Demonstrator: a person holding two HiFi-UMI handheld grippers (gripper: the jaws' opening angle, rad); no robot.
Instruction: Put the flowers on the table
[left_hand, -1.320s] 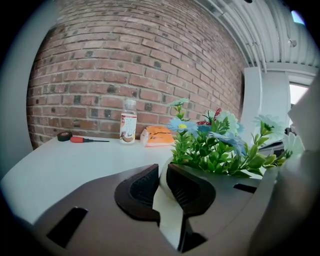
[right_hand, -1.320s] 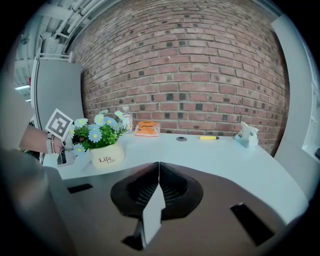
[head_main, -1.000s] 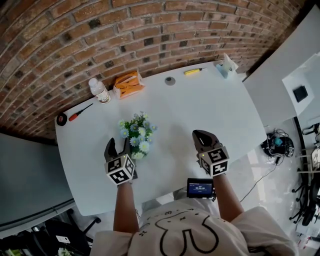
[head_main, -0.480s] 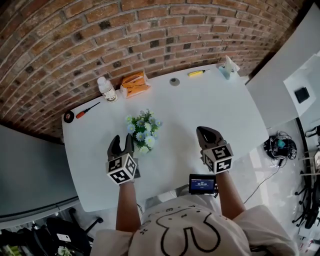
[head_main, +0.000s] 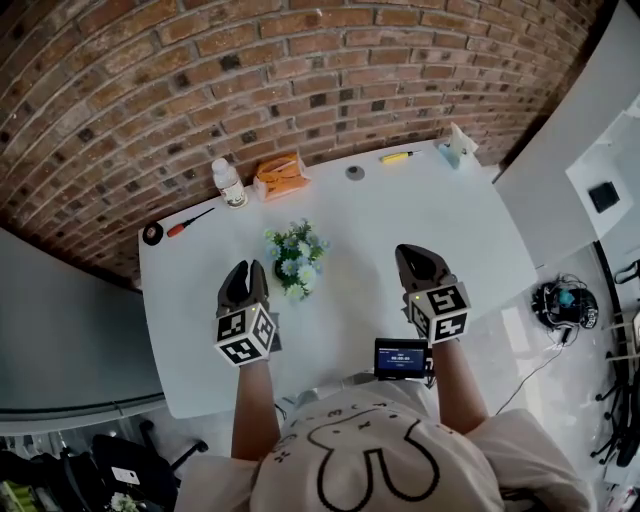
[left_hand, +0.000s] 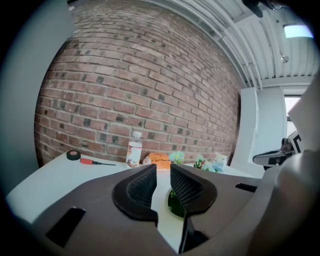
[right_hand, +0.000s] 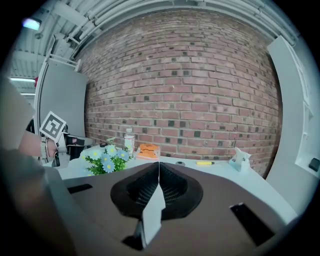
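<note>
A small bunch of blue and white flowers (head_main: 295, 258) with green leaves stands upright on the white table (head_main: 470, 230), in its middle. My left gripper (head_main: 243, 272) hovers just left of the flowers, apart from them; its jaws are closing, a narrow gap remains and nothing is between them. In the left gripper view (left_hand: 163, 172) the flowers (left_hand: 207, 162) peek over the right jaw, mostly hidden. My right gripper (head_main: 418, 258) hangs well to the right of the flowers, shut and empty. The right gripper view (right_hand: 159, 167) shows the flowers (right_hand: 106, 161) off to its left.
Along the table's far edge by the brick wall lie a tape roll (head_main: 152, 233), a red screwdriver (head_main: 188, 224), a plastic bottle (head_main: 229, 183), an orange pack (head_main: 279, 175), a small grey disc (head_main: 355, 172), a yellow marker (head_main: 397, 157) and a white-blue holder (head_main: 458, 143). A small screen device (head_main: 400, 357) sits at the near edge.
The left jaws have gone from wide apart to a narrow gap. Both grippers sit a little higher in the head view. The flowers stay on the table.
</note>
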